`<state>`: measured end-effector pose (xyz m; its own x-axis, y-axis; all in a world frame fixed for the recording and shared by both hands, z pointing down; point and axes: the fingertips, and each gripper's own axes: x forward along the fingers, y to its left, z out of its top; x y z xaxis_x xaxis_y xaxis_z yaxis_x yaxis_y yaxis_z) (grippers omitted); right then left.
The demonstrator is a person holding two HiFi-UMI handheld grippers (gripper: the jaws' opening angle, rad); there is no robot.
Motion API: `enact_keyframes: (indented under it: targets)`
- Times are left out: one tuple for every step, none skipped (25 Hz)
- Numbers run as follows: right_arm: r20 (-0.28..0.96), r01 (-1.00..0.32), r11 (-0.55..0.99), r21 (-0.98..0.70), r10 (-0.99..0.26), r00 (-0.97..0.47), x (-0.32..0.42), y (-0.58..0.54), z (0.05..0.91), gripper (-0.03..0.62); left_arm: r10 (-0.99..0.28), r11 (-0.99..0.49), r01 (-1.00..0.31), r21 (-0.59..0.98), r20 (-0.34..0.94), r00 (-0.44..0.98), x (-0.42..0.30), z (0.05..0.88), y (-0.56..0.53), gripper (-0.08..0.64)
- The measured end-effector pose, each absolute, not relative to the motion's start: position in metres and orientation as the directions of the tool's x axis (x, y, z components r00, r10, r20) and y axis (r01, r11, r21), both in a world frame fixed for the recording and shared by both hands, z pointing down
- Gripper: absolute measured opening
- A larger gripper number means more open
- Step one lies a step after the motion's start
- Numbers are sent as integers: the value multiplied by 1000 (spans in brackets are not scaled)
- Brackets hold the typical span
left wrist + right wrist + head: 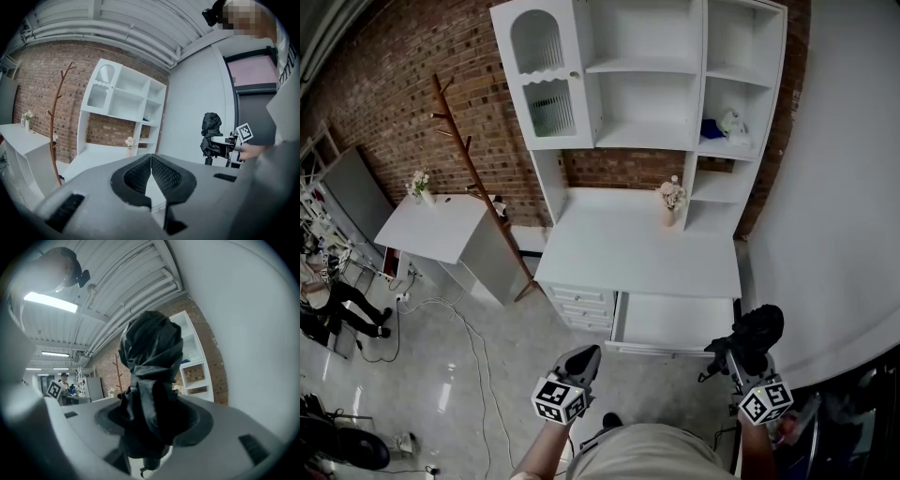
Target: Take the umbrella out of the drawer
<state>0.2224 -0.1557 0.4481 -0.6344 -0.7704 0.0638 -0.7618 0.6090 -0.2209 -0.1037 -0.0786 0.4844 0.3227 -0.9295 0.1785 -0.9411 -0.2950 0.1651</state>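
The black folded umbrella [758, 328] is out of the drawer, up in the air at the near right of the scene, just beside the near right corner of the open drawer [670, 349]. It stands upright, its cloth bunched and creased at the top. The right gripper [746, 350] has it clamped round the middle: in the right gripper view the jaws stand fairly wide with the dark cloth [152, 362] filling the space between them, and the lower end of the umbrella hangs below. In the left gripper view the umbrella [211, 127] shows against the plain white wall, held level by the right gripper.

The left gripper [587, 354] hangs in front of the person, to the left of the drawer, well apart from the umbrella. Its jaws are pressed together with nothing between them, as the left gripper view [151, 163] shows.

The drawer is white and pulled out from under the right part of a white worktop [628, 253]. A stack of small drawers [584, 306] sits under the worktop's left part. On the worktop, far right, stands a small vase of flowers [672, 199]. Above it rises a white shelf unit [647, 84] against a brick wall [394, 75]. Further left, a brown coat stand [461, 141] leans beside a second white table [441, 227], and cables [473, 342] trail over the shiny floor.
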Motion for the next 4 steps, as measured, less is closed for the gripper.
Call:
enact_keyframes:
  targets:
    - [64,-762,609,-221,-770,-634,221,-157,448,244,-930,-294,-941,166,178,322,-105,484,-79,25]
    - [65,-762,609,-221,-770,-634,221,-158,448,244,-930,-293,-941,167,177,321,-106,484,-80,25]
    - [66,-763,608,-220,-771,-634,220,-158,448,244,-931,-292,-942,168,177,320,-108,484,-81,25]
    - [67,-763,608,-219,-771,-633,219,-159,448,244,-931,-291,-942,169,176,319,-109,484,-82,25]
